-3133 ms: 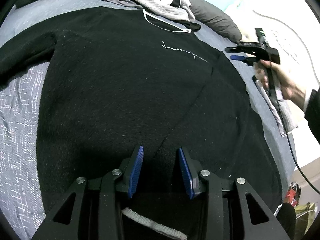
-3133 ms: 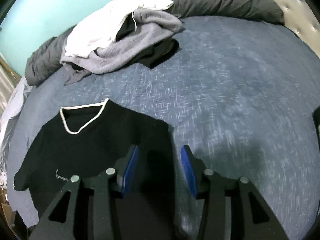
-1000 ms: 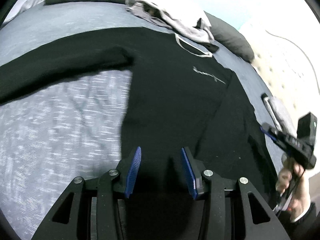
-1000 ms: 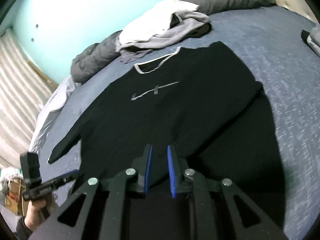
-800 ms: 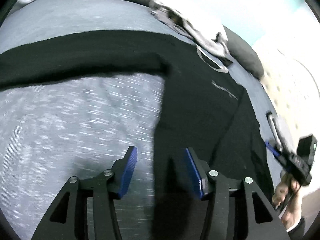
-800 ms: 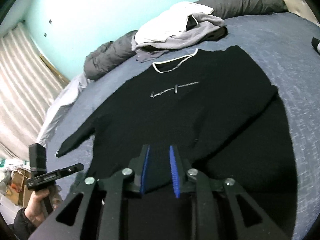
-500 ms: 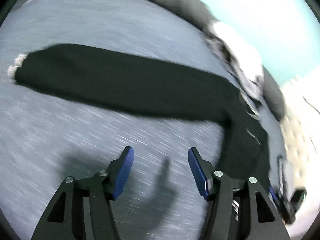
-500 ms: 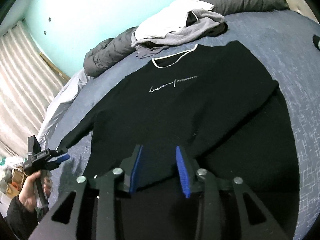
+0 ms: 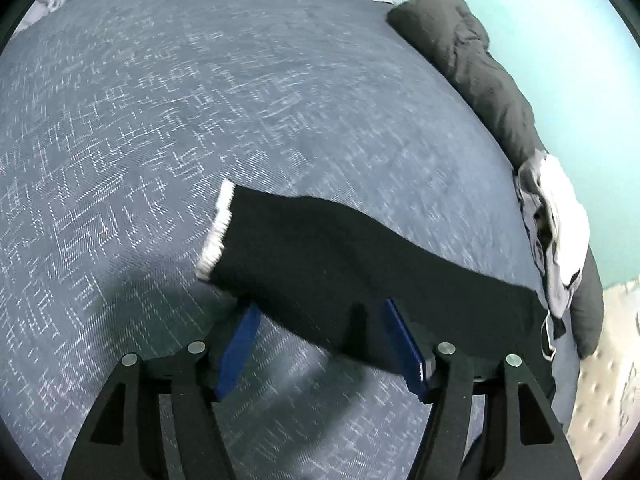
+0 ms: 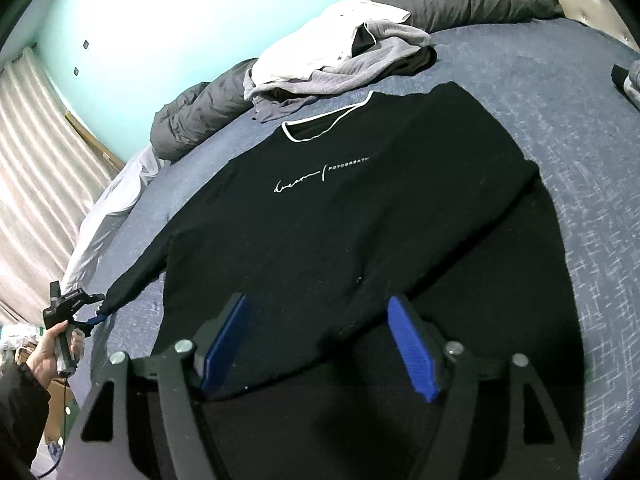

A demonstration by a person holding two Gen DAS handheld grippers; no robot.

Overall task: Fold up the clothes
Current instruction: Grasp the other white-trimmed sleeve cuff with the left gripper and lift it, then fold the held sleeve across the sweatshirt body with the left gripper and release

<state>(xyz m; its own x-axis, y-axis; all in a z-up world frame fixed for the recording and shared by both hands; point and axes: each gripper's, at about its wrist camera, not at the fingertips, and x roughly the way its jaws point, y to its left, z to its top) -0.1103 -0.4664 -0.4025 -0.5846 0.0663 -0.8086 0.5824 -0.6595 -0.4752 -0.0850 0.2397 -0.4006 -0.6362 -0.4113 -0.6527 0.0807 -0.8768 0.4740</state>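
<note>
A black sweater (image 10: 340, 216) with a white collar trim lies flat on the bed, chest print up. One sleeve is folded diagonally across its body. My right gripper (image 10: 318, 344) stands open over the lower hem, with only black fabric beneath its fingers. The other sleeve (image 10: 136, 280) stretches out to the left. Its white cuff (image 9: 216, 232) shows in the left wrist view, where my left gripper (image 9: 322, 344) is open, with the sleeve (image 9: 360, 276) lying just ahead of its blue pads. From the right wrist view the left gripper (image 10: 98, 308) sits at that cuff end, held by a hand (image 10: 56, 348).
The blue-grey bedcover (image 9: 160, 100) spreads wide beyond the sleeve. A pile of white and grey clothes (image 10: 340, 60) lies behind the collar, with a dark grey duvet (image 10: 192, 120) along the back edge. Curtains (image 10: 36, 160) hang at the left. Folded items (image 10: 628, 76) sit at the right edge.
My left gripper has swung from the sweater's body out to the cuff end of the left sleeve. My right gripper, nearly shut a second ago, has opened wide over the hem.
</note>
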